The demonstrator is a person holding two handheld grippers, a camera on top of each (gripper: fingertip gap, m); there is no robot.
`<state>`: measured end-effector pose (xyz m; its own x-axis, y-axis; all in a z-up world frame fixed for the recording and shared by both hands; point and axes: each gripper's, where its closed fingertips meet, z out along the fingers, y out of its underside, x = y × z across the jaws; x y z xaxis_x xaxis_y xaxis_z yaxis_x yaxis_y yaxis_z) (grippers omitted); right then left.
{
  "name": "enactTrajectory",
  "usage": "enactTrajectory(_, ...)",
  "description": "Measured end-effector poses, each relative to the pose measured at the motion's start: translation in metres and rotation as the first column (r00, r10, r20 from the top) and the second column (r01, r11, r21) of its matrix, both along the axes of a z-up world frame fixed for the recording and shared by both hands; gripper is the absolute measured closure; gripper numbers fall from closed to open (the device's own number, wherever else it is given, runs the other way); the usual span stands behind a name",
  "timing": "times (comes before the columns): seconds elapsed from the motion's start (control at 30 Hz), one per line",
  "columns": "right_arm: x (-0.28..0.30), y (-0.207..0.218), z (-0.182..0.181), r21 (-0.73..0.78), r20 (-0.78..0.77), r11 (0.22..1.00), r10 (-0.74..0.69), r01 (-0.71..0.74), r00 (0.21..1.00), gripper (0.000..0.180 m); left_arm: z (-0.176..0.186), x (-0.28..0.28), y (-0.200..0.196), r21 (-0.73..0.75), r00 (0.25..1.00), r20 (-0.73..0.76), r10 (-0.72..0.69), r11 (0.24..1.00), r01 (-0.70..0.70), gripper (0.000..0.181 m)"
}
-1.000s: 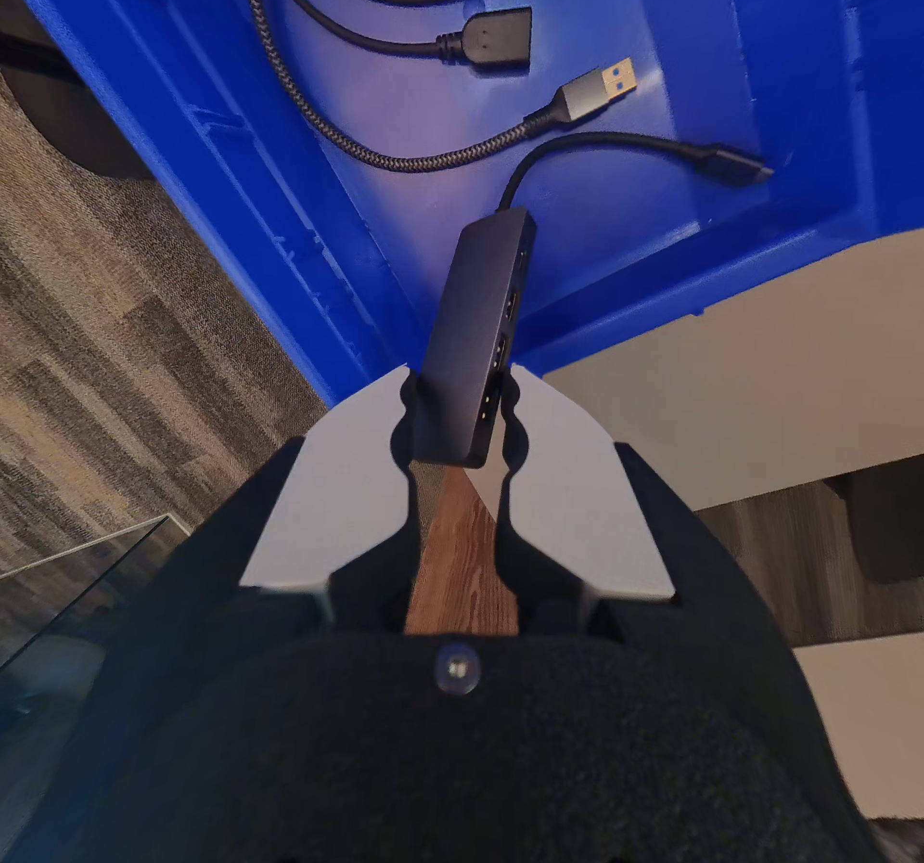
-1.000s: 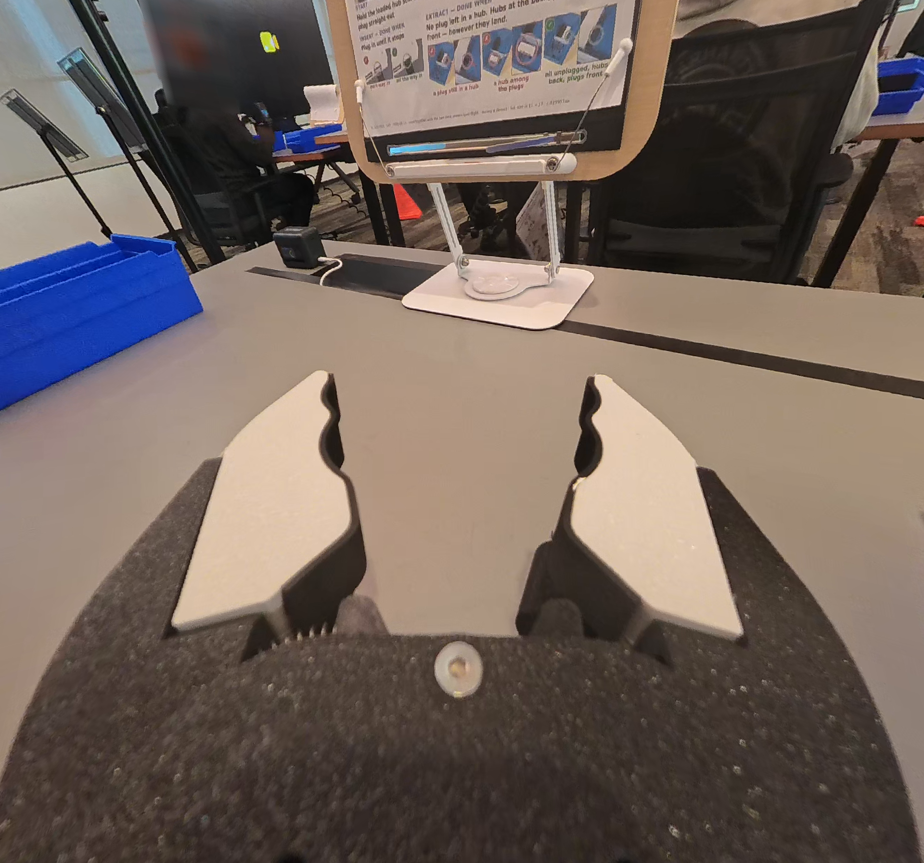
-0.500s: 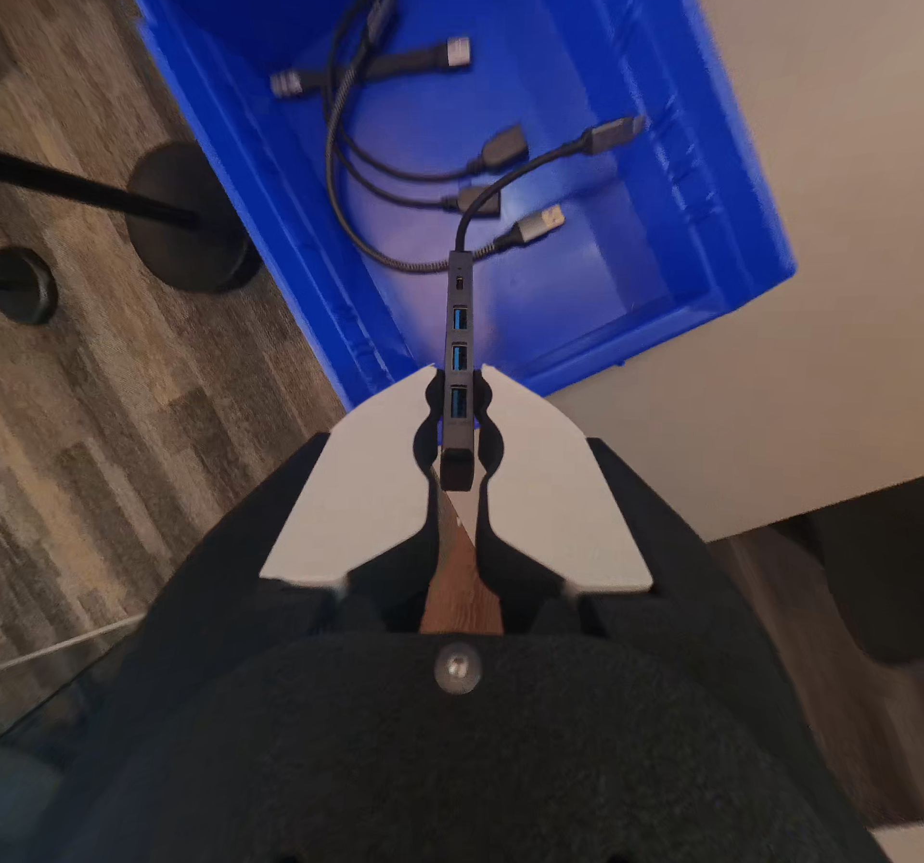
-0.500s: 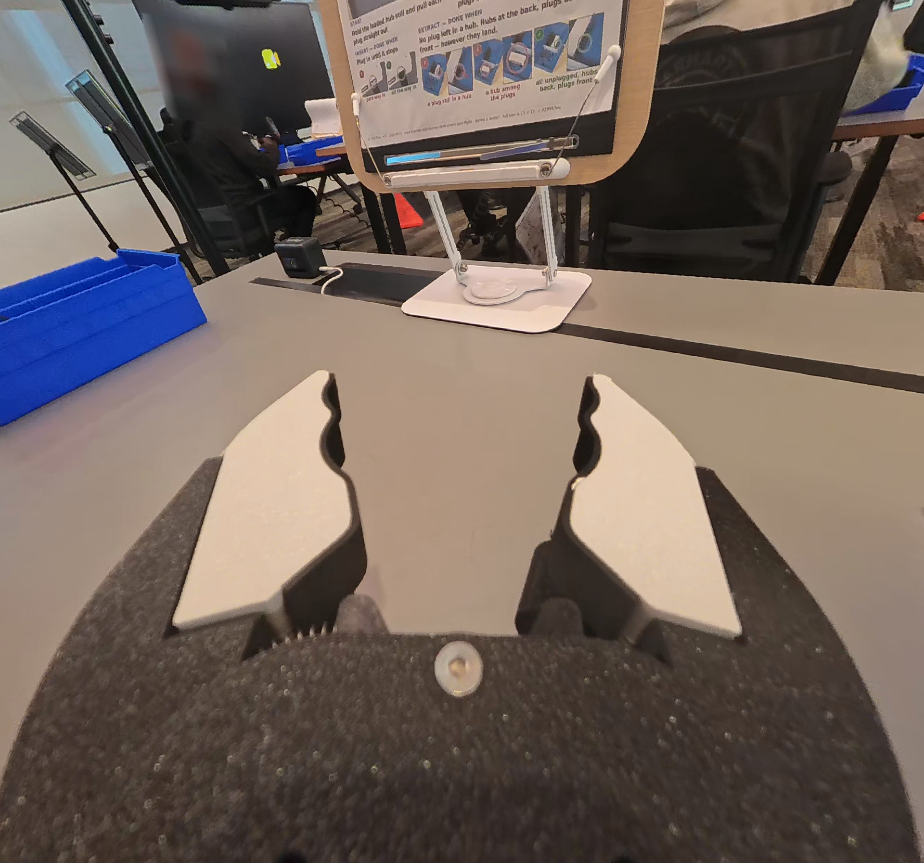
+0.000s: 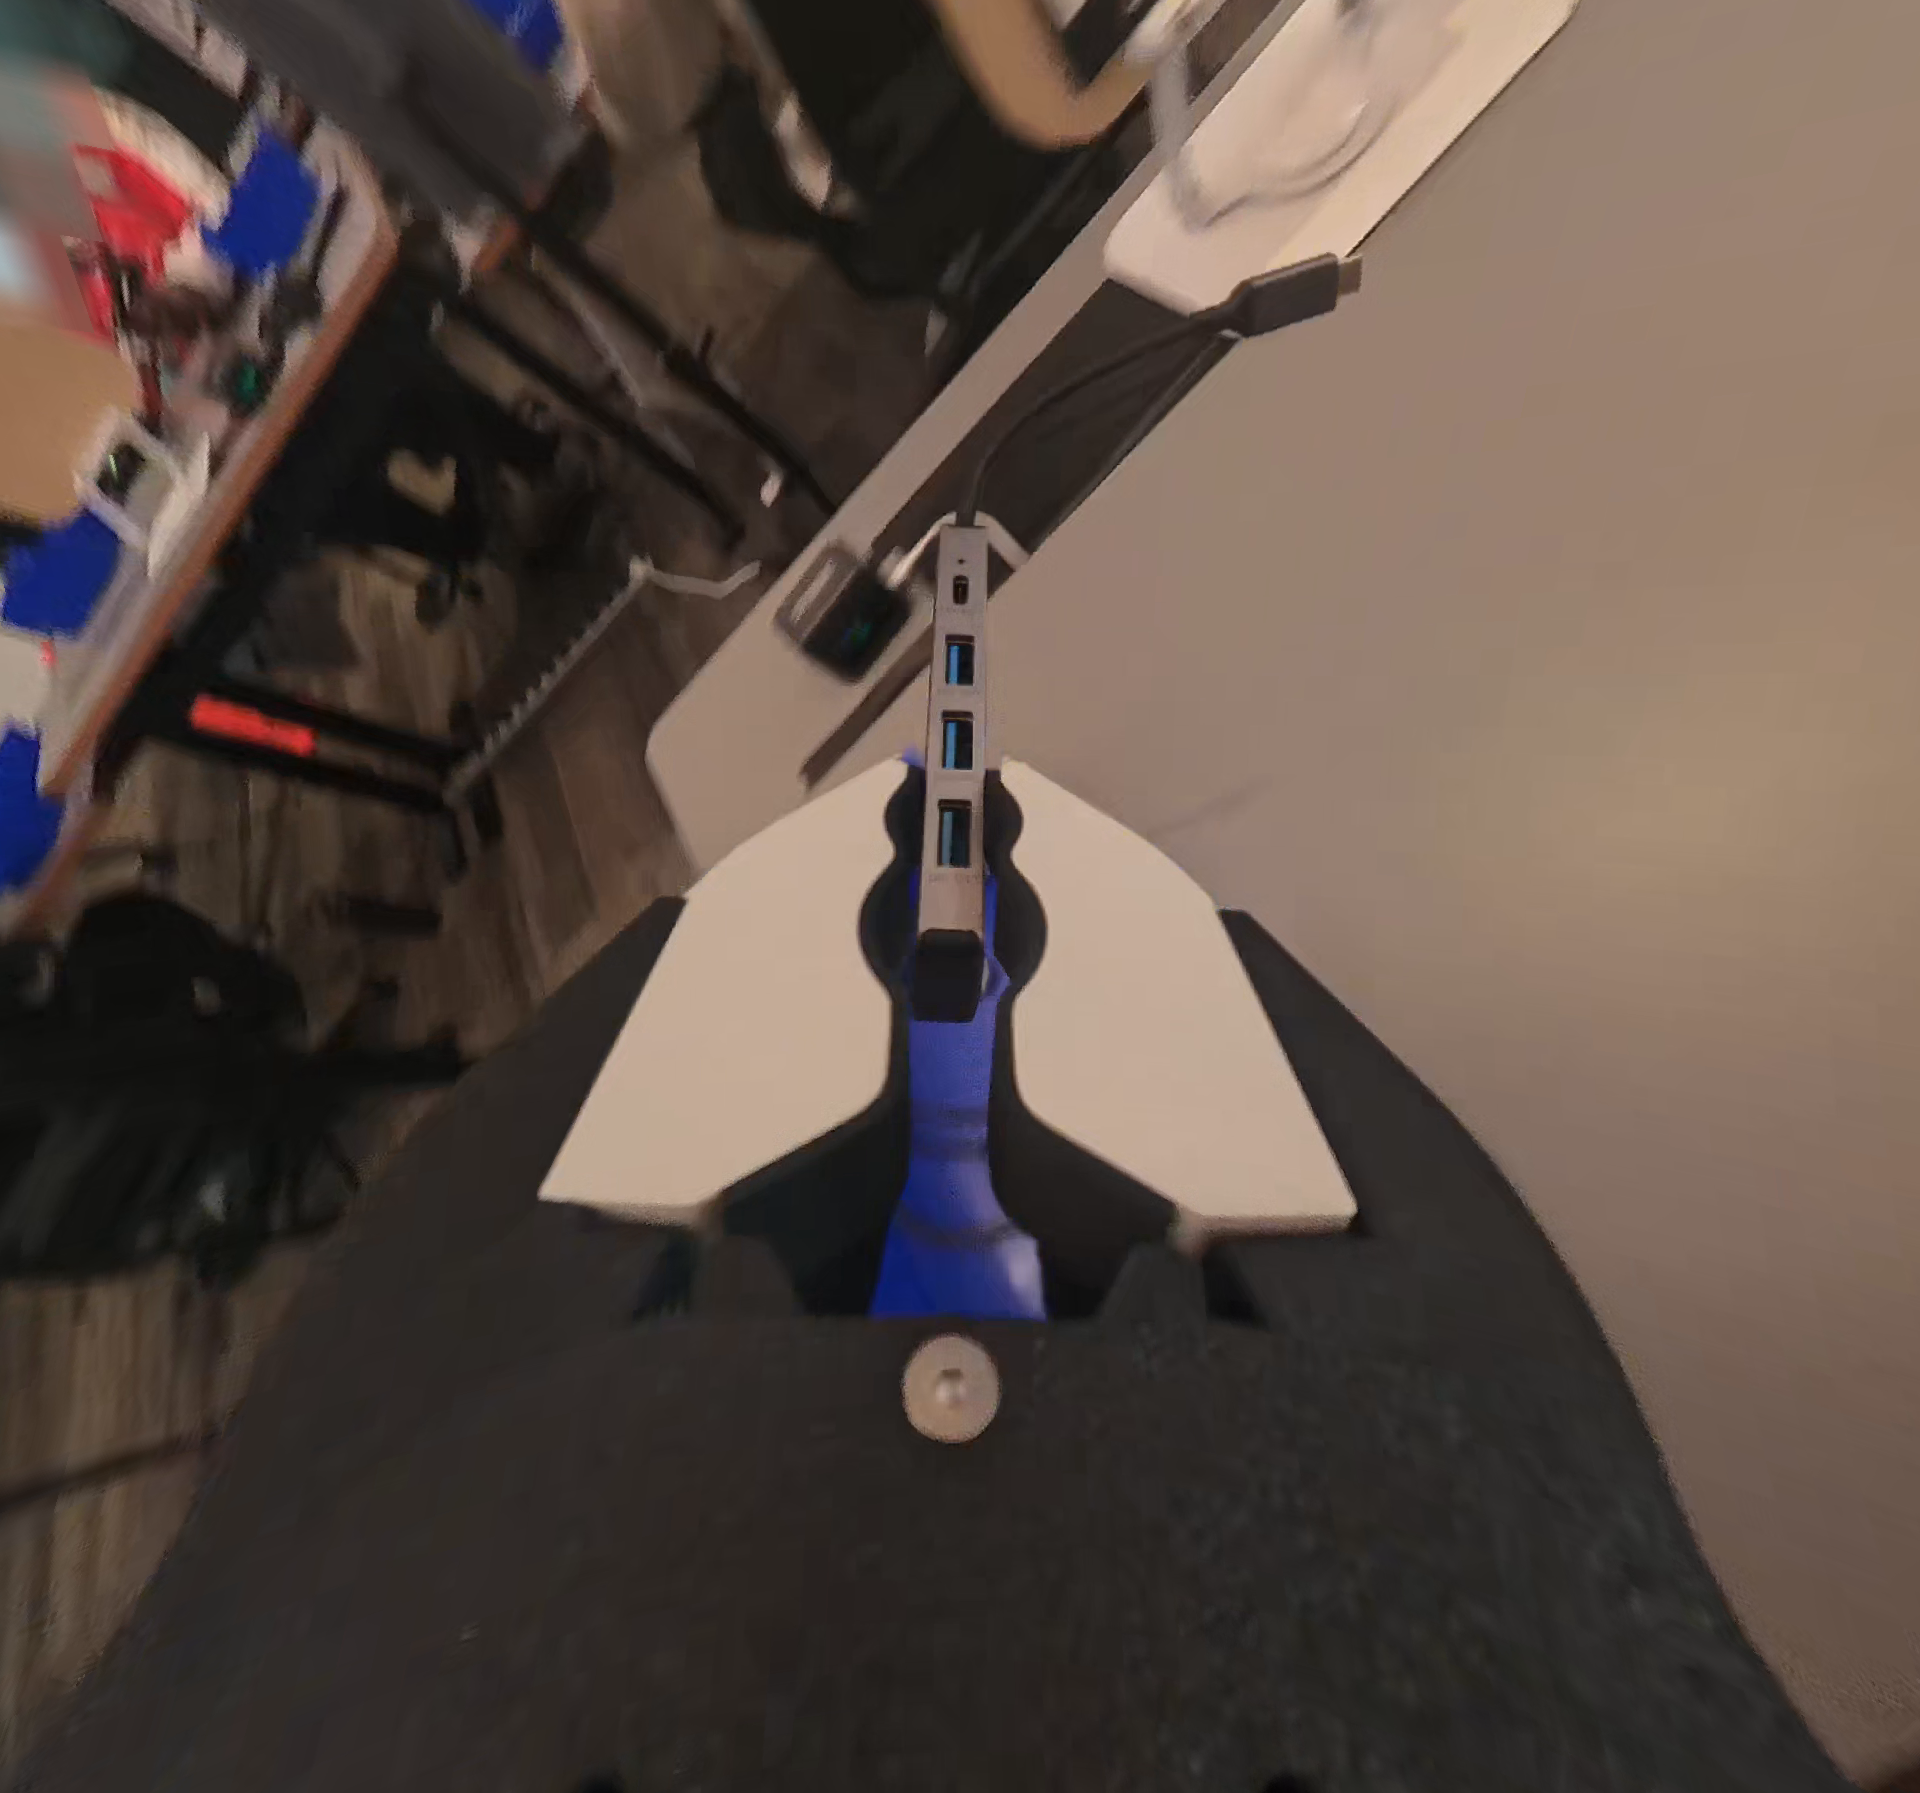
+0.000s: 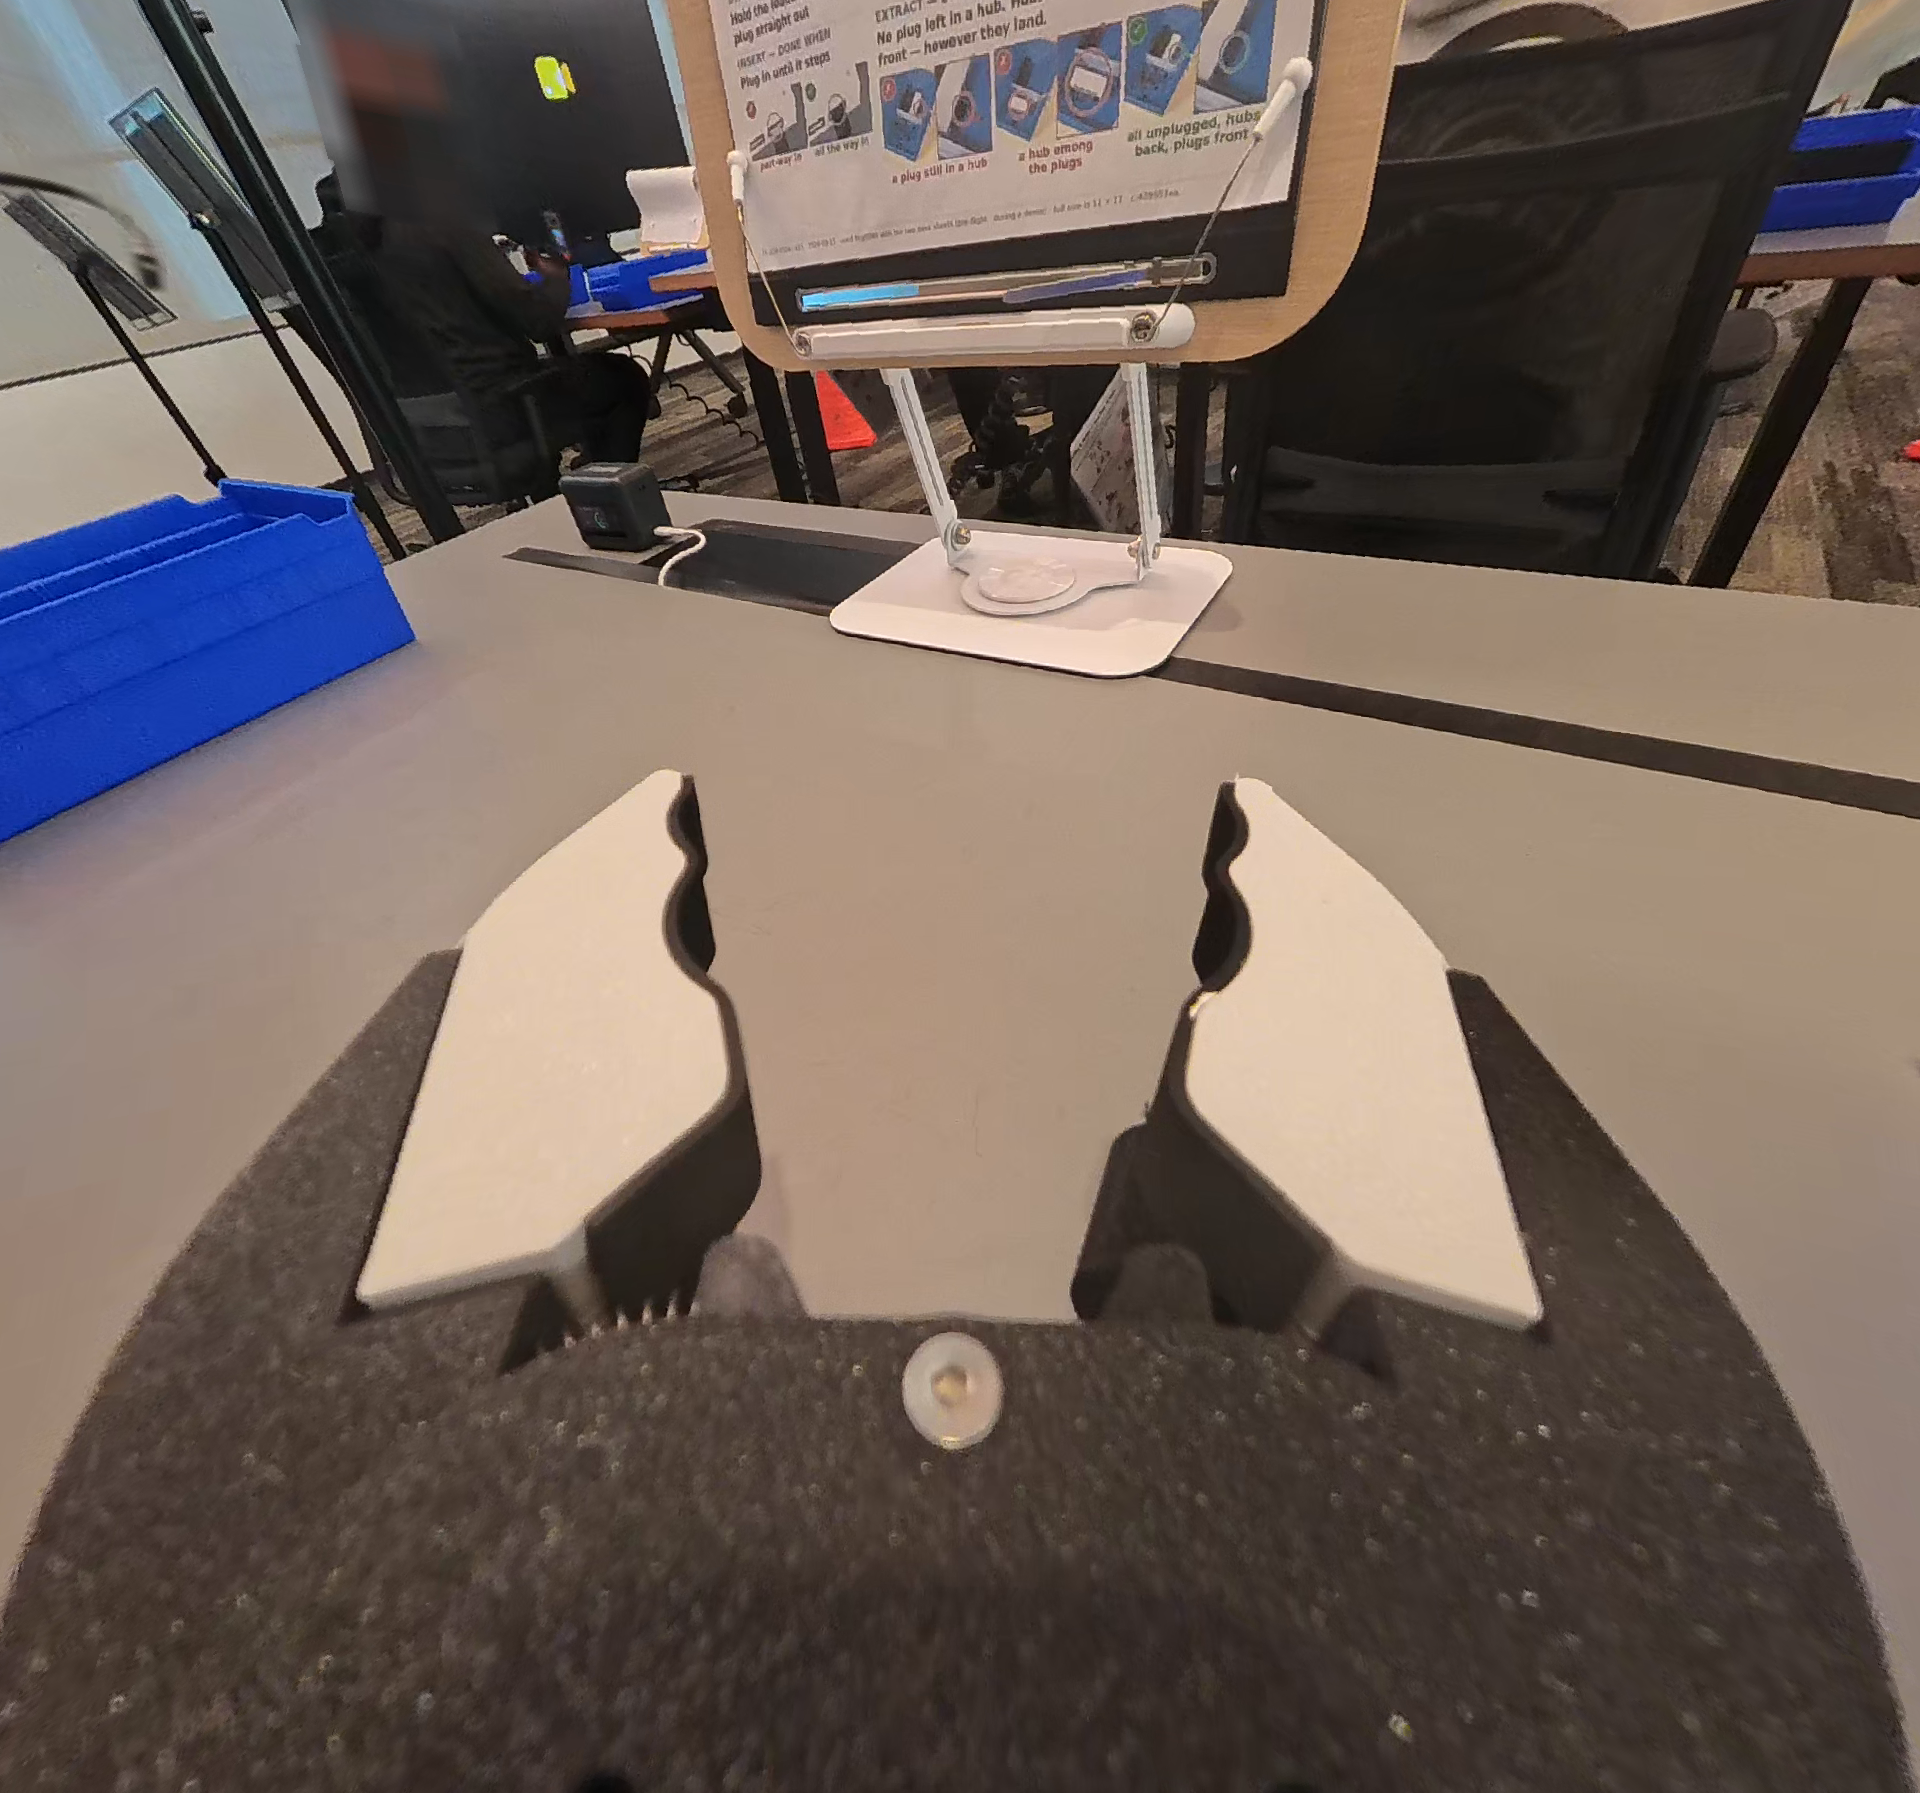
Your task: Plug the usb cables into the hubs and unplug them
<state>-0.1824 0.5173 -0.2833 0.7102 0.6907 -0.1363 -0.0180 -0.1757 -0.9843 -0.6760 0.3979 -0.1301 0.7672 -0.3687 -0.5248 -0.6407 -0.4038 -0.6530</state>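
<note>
Left wrist view: left gripper (image 5: 954,850) is clamped on the hub (image 5: 954,787), held in air over the table (image 5: 1558,808), all three blue ports empty. Right gripper (image 6: 956,912) is wide open, holding nothing, over bare table; blue bin (image 6: 177,621) sits left. Judging from that, nothing's plugged yet, full plug/unplug cycle remains.

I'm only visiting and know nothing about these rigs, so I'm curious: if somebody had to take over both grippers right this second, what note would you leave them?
Left gripper: shut on the slim dark-grey USB hub, held in the air over the grey table. Its blue ports face the camera and look empty; its short black lead with plug hangs free.

Right gripper: open, empty, low over the same table.

The blue plastic bin sits at the table's left; its contents cannot be seen from here.

Done: hub picked up. Left: fetch the cables, plug each into the hub, then unplug them.
</note>
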Motion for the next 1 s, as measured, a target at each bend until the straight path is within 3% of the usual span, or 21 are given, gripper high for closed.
enactTrajectory(0.27,0.007,0.001,0.003,0.031,0.004,0.999,-0.011,0.011,1.000,0.089,-0.127,0.181,0.084,0.010,0.930,0.024,-0.367,0.930,0.367,0.170)
enactTrajectory(0.47,0.012,0.001,0.008,0.045,-0.015,0.999,-0.009,0.010,1.000,0.089,-0.192,0.258,0.094,-0.014,0.798,0.045,-0.602,0.798,0.603,0.170)
enactTrajectory(0.73,-0.005,-0.010,0.011,0.090,0.023,0.992,0.082,-0.083,0.996,0.089,-0.232,0.286,0.057,-0.122,0.602,0.147,-0.785,0.589,0.799,0.170)
enactTrajectory(0.8,-0.016,-0.017,0.009,0.102,0.055,0.985,0.137,-0.142,0.989,0.089,-0.235,0.283,0.051,-0.146,0.582,0.151,-0.799,0.564,0.813,0.169)
enactTrajectory(1.0,-0.062,-0.049,-0.010,0.083,0.212,0.909,0.385,-0.409,0.898,0.086,-0.235,0.271,0.039,-0.193,0.603,0.199,-0.772,0.573,0.797,0.136)
